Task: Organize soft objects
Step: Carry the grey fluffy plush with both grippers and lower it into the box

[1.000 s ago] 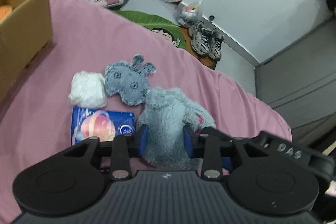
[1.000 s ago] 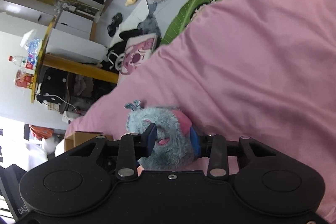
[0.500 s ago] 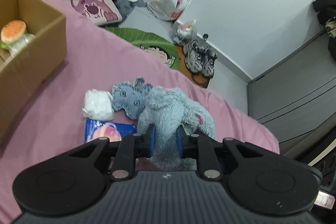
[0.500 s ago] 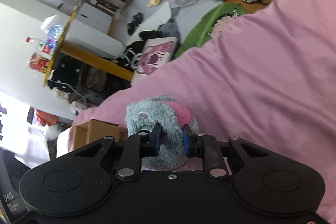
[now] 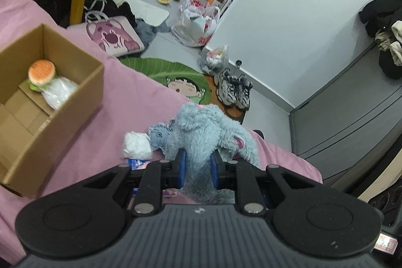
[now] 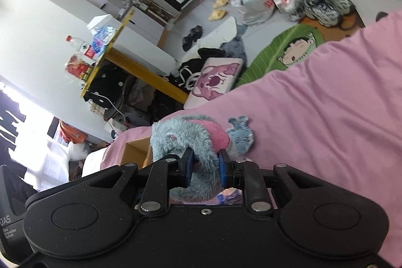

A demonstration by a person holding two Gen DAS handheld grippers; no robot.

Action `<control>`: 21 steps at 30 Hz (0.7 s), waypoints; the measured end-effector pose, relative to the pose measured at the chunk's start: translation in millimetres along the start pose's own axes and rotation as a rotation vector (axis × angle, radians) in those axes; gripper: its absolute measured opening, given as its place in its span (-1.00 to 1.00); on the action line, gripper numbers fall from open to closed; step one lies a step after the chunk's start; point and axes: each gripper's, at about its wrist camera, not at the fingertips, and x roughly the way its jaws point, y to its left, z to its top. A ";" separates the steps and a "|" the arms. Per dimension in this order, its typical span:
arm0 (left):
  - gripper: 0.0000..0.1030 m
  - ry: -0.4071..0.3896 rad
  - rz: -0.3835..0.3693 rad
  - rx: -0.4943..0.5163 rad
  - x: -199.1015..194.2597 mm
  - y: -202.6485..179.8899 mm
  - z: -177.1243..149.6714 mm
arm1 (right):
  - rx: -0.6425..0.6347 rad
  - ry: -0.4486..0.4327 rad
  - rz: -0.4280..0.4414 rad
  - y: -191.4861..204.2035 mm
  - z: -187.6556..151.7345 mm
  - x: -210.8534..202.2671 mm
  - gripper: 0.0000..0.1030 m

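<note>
My left tool [image 5: 197, 168] is pinched nearly together on the grey plush toy [image 5: 208, 132], blue pads pressing its fur from both sides. My right tool [image 6: 204, 167] is clamped on the same grey plush toy [image 6: 186, 140], narrow gap, fur bulging between the pads. I see the toy as shaggy blue-grey with pink patches, a pink ear lining in the left view and a big pink area in the right view. Relative to the cardboard box [image 5: 83, 92]: the toy hangs to its right, apparently raised off the pink bed sheet [image 5: 140, 102], though I can't tell whether any part still touches. Just left of the toy, between it and the box, lie a white wad [image 5: 137, 145] and a flat grey felt piece [image 5: 158, 136], touching each other; a blue packet [image 5: 137, 162] sits just below the wad, mostly hidden by my tool. Inside the box I see a burger-shaped soft toy [image 5: 41, 74] resting against a clear plastic bag [image 5: 59, 92]. In the right view the flat grey felt piece [image 6: 241, 135] lies on the sheet just right of the held toy, the box [image 6: 134, 152] edge just left.
</note>
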 end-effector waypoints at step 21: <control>-0.64 -0.106 0.016 0.007 -78.7 43.3 22.7 | -0.123 -0.041 0.087 73.8 -28.0 -2.2 -0.60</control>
